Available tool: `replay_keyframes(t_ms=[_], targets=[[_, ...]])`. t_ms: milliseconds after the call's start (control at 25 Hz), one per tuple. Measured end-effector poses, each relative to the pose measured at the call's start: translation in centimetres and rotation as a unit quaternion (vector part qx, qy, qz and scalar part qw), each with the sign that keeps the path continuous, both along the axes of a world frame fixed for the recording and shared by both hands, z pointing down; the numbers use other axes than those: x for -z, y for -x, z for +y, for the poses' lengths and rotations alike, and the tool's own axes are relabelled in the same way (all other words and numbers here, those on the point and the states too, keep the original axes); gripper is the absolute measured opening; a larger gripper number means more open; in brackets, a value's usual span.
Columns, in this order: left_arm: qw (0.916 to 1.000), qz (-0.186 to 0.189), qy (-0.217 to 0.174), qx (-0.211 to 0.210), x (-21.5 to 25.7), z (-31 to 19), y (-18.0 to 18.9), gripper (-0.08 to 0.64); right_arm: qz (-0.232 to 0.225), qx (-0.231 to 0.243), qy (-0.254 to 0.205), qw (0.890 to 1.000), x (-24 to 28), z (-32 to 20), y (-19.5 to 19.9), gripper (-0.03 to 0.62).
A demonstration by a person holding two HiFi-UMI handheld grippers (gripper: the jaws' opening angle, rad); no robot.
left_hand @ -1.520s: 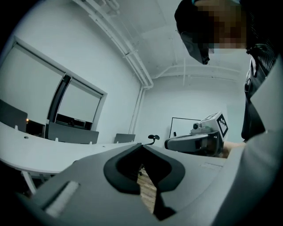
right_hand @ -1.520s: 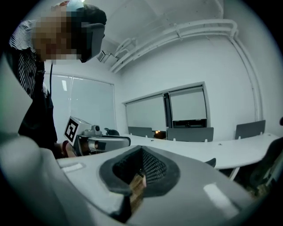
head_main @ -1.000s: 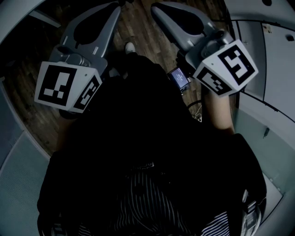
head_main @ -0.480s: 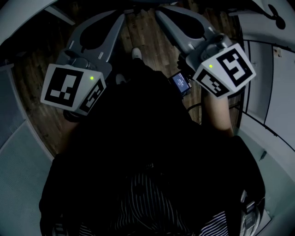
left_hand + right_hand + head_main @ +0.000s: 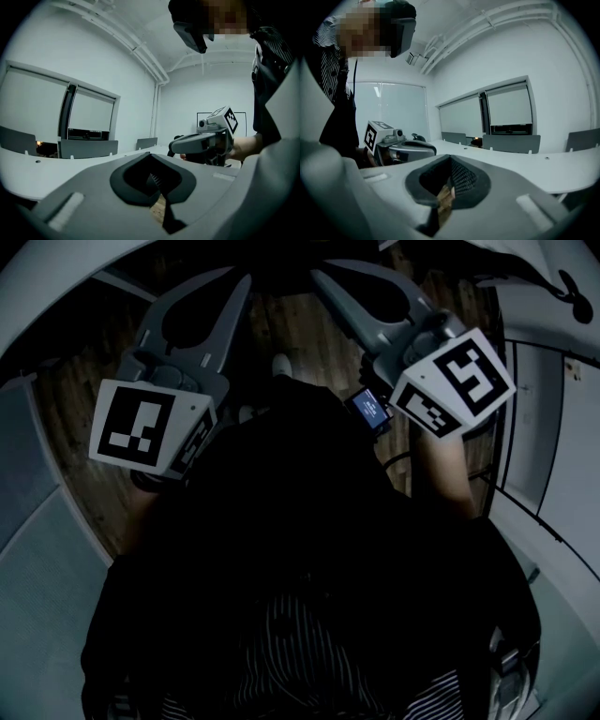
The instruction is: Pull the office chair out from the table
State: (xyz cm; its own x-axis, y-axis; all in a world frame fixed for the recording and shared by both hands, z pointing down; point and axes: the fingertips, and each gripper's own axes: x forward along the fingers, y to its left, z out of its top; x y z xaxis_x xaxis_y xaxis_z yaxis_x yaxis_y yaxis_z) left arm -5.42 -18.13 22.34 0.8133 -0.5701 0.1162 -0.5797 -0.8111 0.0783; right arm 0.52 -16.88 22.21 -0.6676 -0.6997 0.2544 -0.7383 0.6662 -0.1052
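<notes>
In the head view my left gripper [image 5: 246, 279] and right gripper [image 5: 315, 276] are held side by side over the wooden floor [image 5: 300, 334], both pointing at the white curved table [image 5: 56, 277]. Both are shut with nothing between the jaws. In the left gripper view its jaws [image 5: 151, 154] meet, and the right gripper [image 5: 211, 136] hangs beside them. In the right gripper view its jaws [image 5: 450, 157] also meet, and the left gripper [image 5: 405, 147] shows to the left. A dark shape [image 5: 281, 257] under the table rim may be the office chair; I cannot tell.
The white table [image 5: 70, 168] carries grey divider panels [image 5: 89, 149] and runs below windows with drawn blinds [image 5: 511, 105]. More white tabletop curves round on the right [image 5: 553, 362]. The person's dark clothing fills the lower head view, and a shoe [image 5: 281, 362] shows on the floor.
Both grippers have moved forward towards the table, still shut. The table rim now covers more of the top of the head view and less floor shows.
</notes>
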Motion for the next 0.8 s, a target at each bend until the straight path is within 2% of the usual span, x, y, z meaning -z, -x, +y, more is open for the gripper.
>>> replay_keyframes(t_ms=[120, 400, 480, 600, 680, 800], targets=[[1.0, -0.009, -0.002, -0.004, -0.3, -2.7, -1.4, 0.0, -0.006, -0.002, 0.0, 1.0, -0.3, -2.9, -1.7, 0.0], [0.9993, -0.031, -0.004, -0.019, -3.5, -10.2, -8.2, 0.0, -0.016, 0.009, 0.007, 1.0, -3.6, -11.5, -8.1, 0.0], [0.9987, -0.047, -0.011, -0.017, -4.5, -11.1, -9.0, 0.001, -0.021, 0.015, 0.013, 1.0, -4.5, -12.7, -8.9, 0.0], [0.9949, -0.096, -0.027, -0.011, -4.1, -11.3, -9.5, 0.0, -0.03, 0.029, 0.02, 0.999, -3.8, -13.5, -9.1, 0.0], [0.9929, -0.116, -0.019, -0.011, -3.5, -11.1, -9.6, 0.0, -0.037, 0.038, 0.027, 0.998, -3.0, -13.8, -9.2, 0.0], [0.9926, -0.121, -0.002, -0.002, -3.3, -11.1, -9.6, 0.002, -0.048, 0.054, 0.039, 0.997, -3.0, -14.4, -9.3, 0.0]])
